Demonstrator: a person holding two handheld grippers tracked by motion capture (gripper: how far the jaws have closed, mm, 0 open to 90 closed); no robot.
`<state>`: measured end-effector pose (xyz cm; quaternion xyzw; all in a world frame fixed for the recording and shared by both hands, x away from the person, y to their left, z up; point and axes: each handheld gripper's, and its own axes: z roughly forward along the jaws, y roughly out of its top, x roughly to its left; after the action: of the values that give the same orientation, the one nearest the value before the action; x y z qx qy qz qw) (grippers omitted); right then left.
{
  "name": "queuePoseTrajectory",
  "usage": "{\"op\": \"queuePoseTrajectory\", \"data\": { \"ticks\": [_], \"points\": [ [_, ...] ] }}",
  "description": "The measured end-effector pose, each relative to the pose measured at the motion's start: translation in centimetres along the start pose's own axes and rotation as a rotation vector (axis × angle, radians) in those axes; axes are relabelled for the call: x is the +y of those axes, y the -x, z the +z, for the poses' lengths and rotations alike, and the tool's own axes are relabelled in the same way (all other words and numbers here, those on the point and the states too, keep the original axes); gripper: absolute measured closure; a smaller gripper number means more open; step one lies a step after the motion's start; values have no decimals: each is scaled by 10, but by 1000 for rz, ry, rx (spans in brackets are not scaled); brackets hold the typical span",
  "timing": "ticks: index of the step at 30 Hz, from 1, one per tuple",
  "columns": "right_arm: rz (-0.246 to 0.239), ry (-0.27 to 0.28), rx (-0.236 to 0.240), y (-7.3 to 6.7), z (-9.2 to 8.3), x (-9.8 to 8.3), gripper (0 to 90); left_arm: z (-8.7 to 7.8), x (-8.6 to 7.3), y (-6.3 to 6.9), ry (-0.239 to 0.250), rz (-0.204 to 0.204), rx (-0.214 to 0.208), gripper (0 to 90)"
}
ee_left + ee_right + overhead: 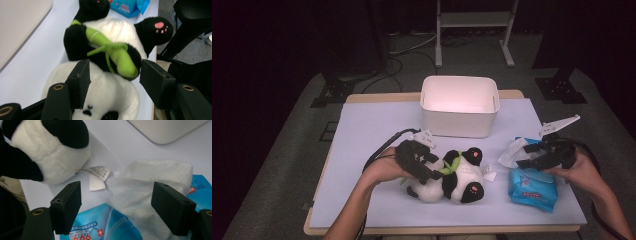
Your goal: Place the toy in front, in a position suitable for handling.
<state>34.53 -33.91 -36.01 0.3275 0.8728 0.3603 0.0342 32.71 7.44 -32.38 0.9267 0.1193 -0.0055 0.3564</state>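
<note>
White plush and black limbs made up the panda toy (452, 177), which lay on its back on the bench (372, 130) with a green bamboo sprig (112, 53) across its belly; the left hand-held gripper (424, 167) hovered over the toy's head end, its jaws standing partly apart on either side of the body, the pads not pressing on the fur; just beyond its tips sat the sprig, and farther off the pink-padded feet. The right hand-held gripper (534, 155) stood wide over a white wipe (147, 187) that rose out of the blue wipes pack (532, 187); the wipe lay between its jaws, untouched as far as could be seen, with the toy's paper tag (96, 176) just ahead of its near jaw. The white bin (459, 105) stood well beyond both grippers. In my judgement the step was to pinch the wipe and draw it free; to do it well the right jaws should close on the raised fold only, clear of the tag and the pack film, then pull up slowly; the left jaws might steady the toy.
</note>
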Motion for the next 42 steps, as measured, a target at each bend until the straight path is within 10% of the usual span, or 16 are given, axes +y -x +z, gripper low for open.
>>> {"op": "queuePoseTrajectory", "data": {
  "ticks": [22,32,42],
  "points": [
    [-75,-174,-185,-3,27,5,561,-7,-55,-7,46,-65,30,311],
    [-84,-252,-158,-6,27,8,864,-4,-64,-7,100,-69,27,292],
    [-49,-221,-91,-5,18,7,881,-4,-70,-6,116,-69,22,281]
  ]
}}
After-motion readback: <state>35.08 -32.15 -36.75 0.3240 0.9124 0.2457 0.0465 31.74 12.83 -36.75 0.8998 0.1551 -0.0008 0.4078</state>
